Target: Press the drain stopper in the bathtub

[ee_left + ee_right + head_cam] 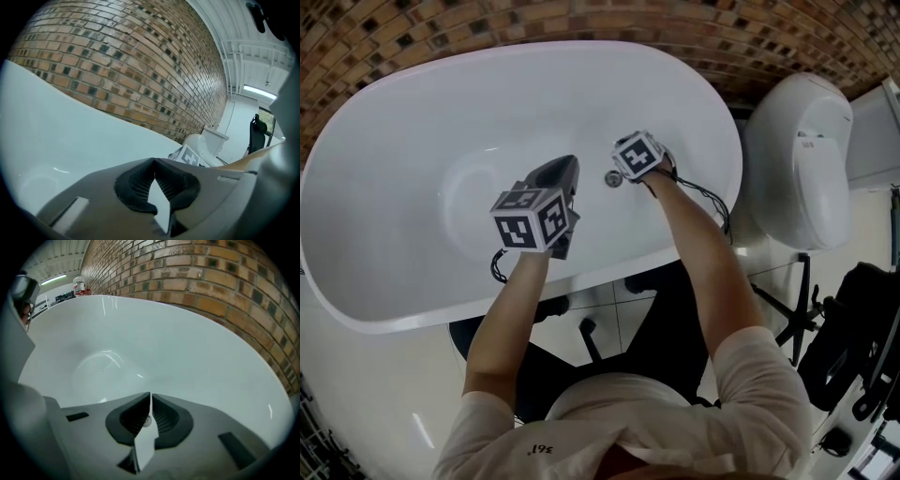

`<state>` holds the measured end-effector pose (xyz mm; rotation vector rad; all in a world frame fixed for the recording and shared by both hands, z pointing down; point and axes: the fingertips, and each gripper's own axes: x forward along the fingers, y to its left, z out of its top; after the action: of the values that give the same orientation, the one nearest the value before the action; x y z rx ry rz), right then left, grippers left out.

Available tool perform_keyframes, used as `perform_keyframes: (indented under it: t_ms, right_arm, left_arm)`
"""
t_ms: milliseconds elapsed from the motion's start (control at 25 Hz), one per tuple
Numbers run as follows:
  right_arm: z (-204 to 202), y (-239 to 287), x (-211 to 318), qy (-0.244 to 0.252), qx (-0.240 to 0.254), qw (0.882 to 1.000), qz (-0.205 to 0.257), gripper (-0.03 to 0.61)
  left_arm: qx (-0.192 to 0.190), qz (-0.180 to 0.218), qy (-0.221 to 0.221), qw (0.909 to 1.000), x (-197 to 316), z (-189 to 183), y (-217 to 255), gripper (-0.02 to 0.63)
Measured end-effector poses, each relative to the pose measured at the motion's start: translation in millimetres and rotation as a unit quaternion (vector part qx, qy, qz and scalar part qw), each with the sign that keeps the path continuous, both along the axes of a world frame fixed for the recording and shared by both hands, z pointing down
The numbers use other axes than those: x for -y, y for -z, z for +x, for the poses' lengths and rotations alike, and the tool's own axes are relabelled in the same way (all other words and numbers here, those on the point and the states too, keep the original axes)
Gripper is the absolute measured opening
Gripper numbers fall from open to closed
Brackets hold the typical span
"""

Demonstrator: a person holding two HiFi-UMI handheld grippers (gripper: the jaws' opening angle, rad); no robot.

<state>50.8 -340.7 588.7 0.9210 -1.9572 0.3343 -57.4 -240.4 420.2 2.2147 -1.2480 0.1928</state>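
The white bathtub [412,169] fills the head view. Its small round metal drain stopper [613,178] sits on the tub floor, right of centre. My right gripper [625,174] hangs directly over it, and its marker cube hides the jaws from above. In the right gripper view the right gripper [151,398] is shut, and the stopper [146,421] shows as a metal disc through the slit behind the tips. Whether it touches the stopper cannot be told. My left gripper [570,164] hovers inside the tub to the stopper's left. The left gripper [154,163] is shut on nothing.
A brick wall [609,19] runs behind the tub. A white toilet [806,159] stands right of the tub, and the toilet [206,140] also appears in the left gripper view. A black chair [853,347] stands at the lower right. The tub's near rim [581,281] lies between the person and the grippers.
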Motion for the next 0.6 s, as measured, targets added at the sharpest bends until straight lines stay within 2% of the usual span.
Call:
perform_keyframes:
  t_ms: [200,480,600]
  right_arm:
    - [6,45,4,-0.017,0.024,0.999,0.034,0.029]
    - [27,96,0,-0.042,0.033,0.996,0.067,0.029]
    - [35,115,-8,-0.047,0.031,0.995,0.077,0.029]
  left_arm:
    - [0.011,0.018,0.000,0.9998,-8,-1,23,0.015]
    - [0.023,0.041,0.003,0.9989,-22,-2,53,0.023]
    - [0.023,0.050,0.001,0.9985,-31,-2,66,0.052]
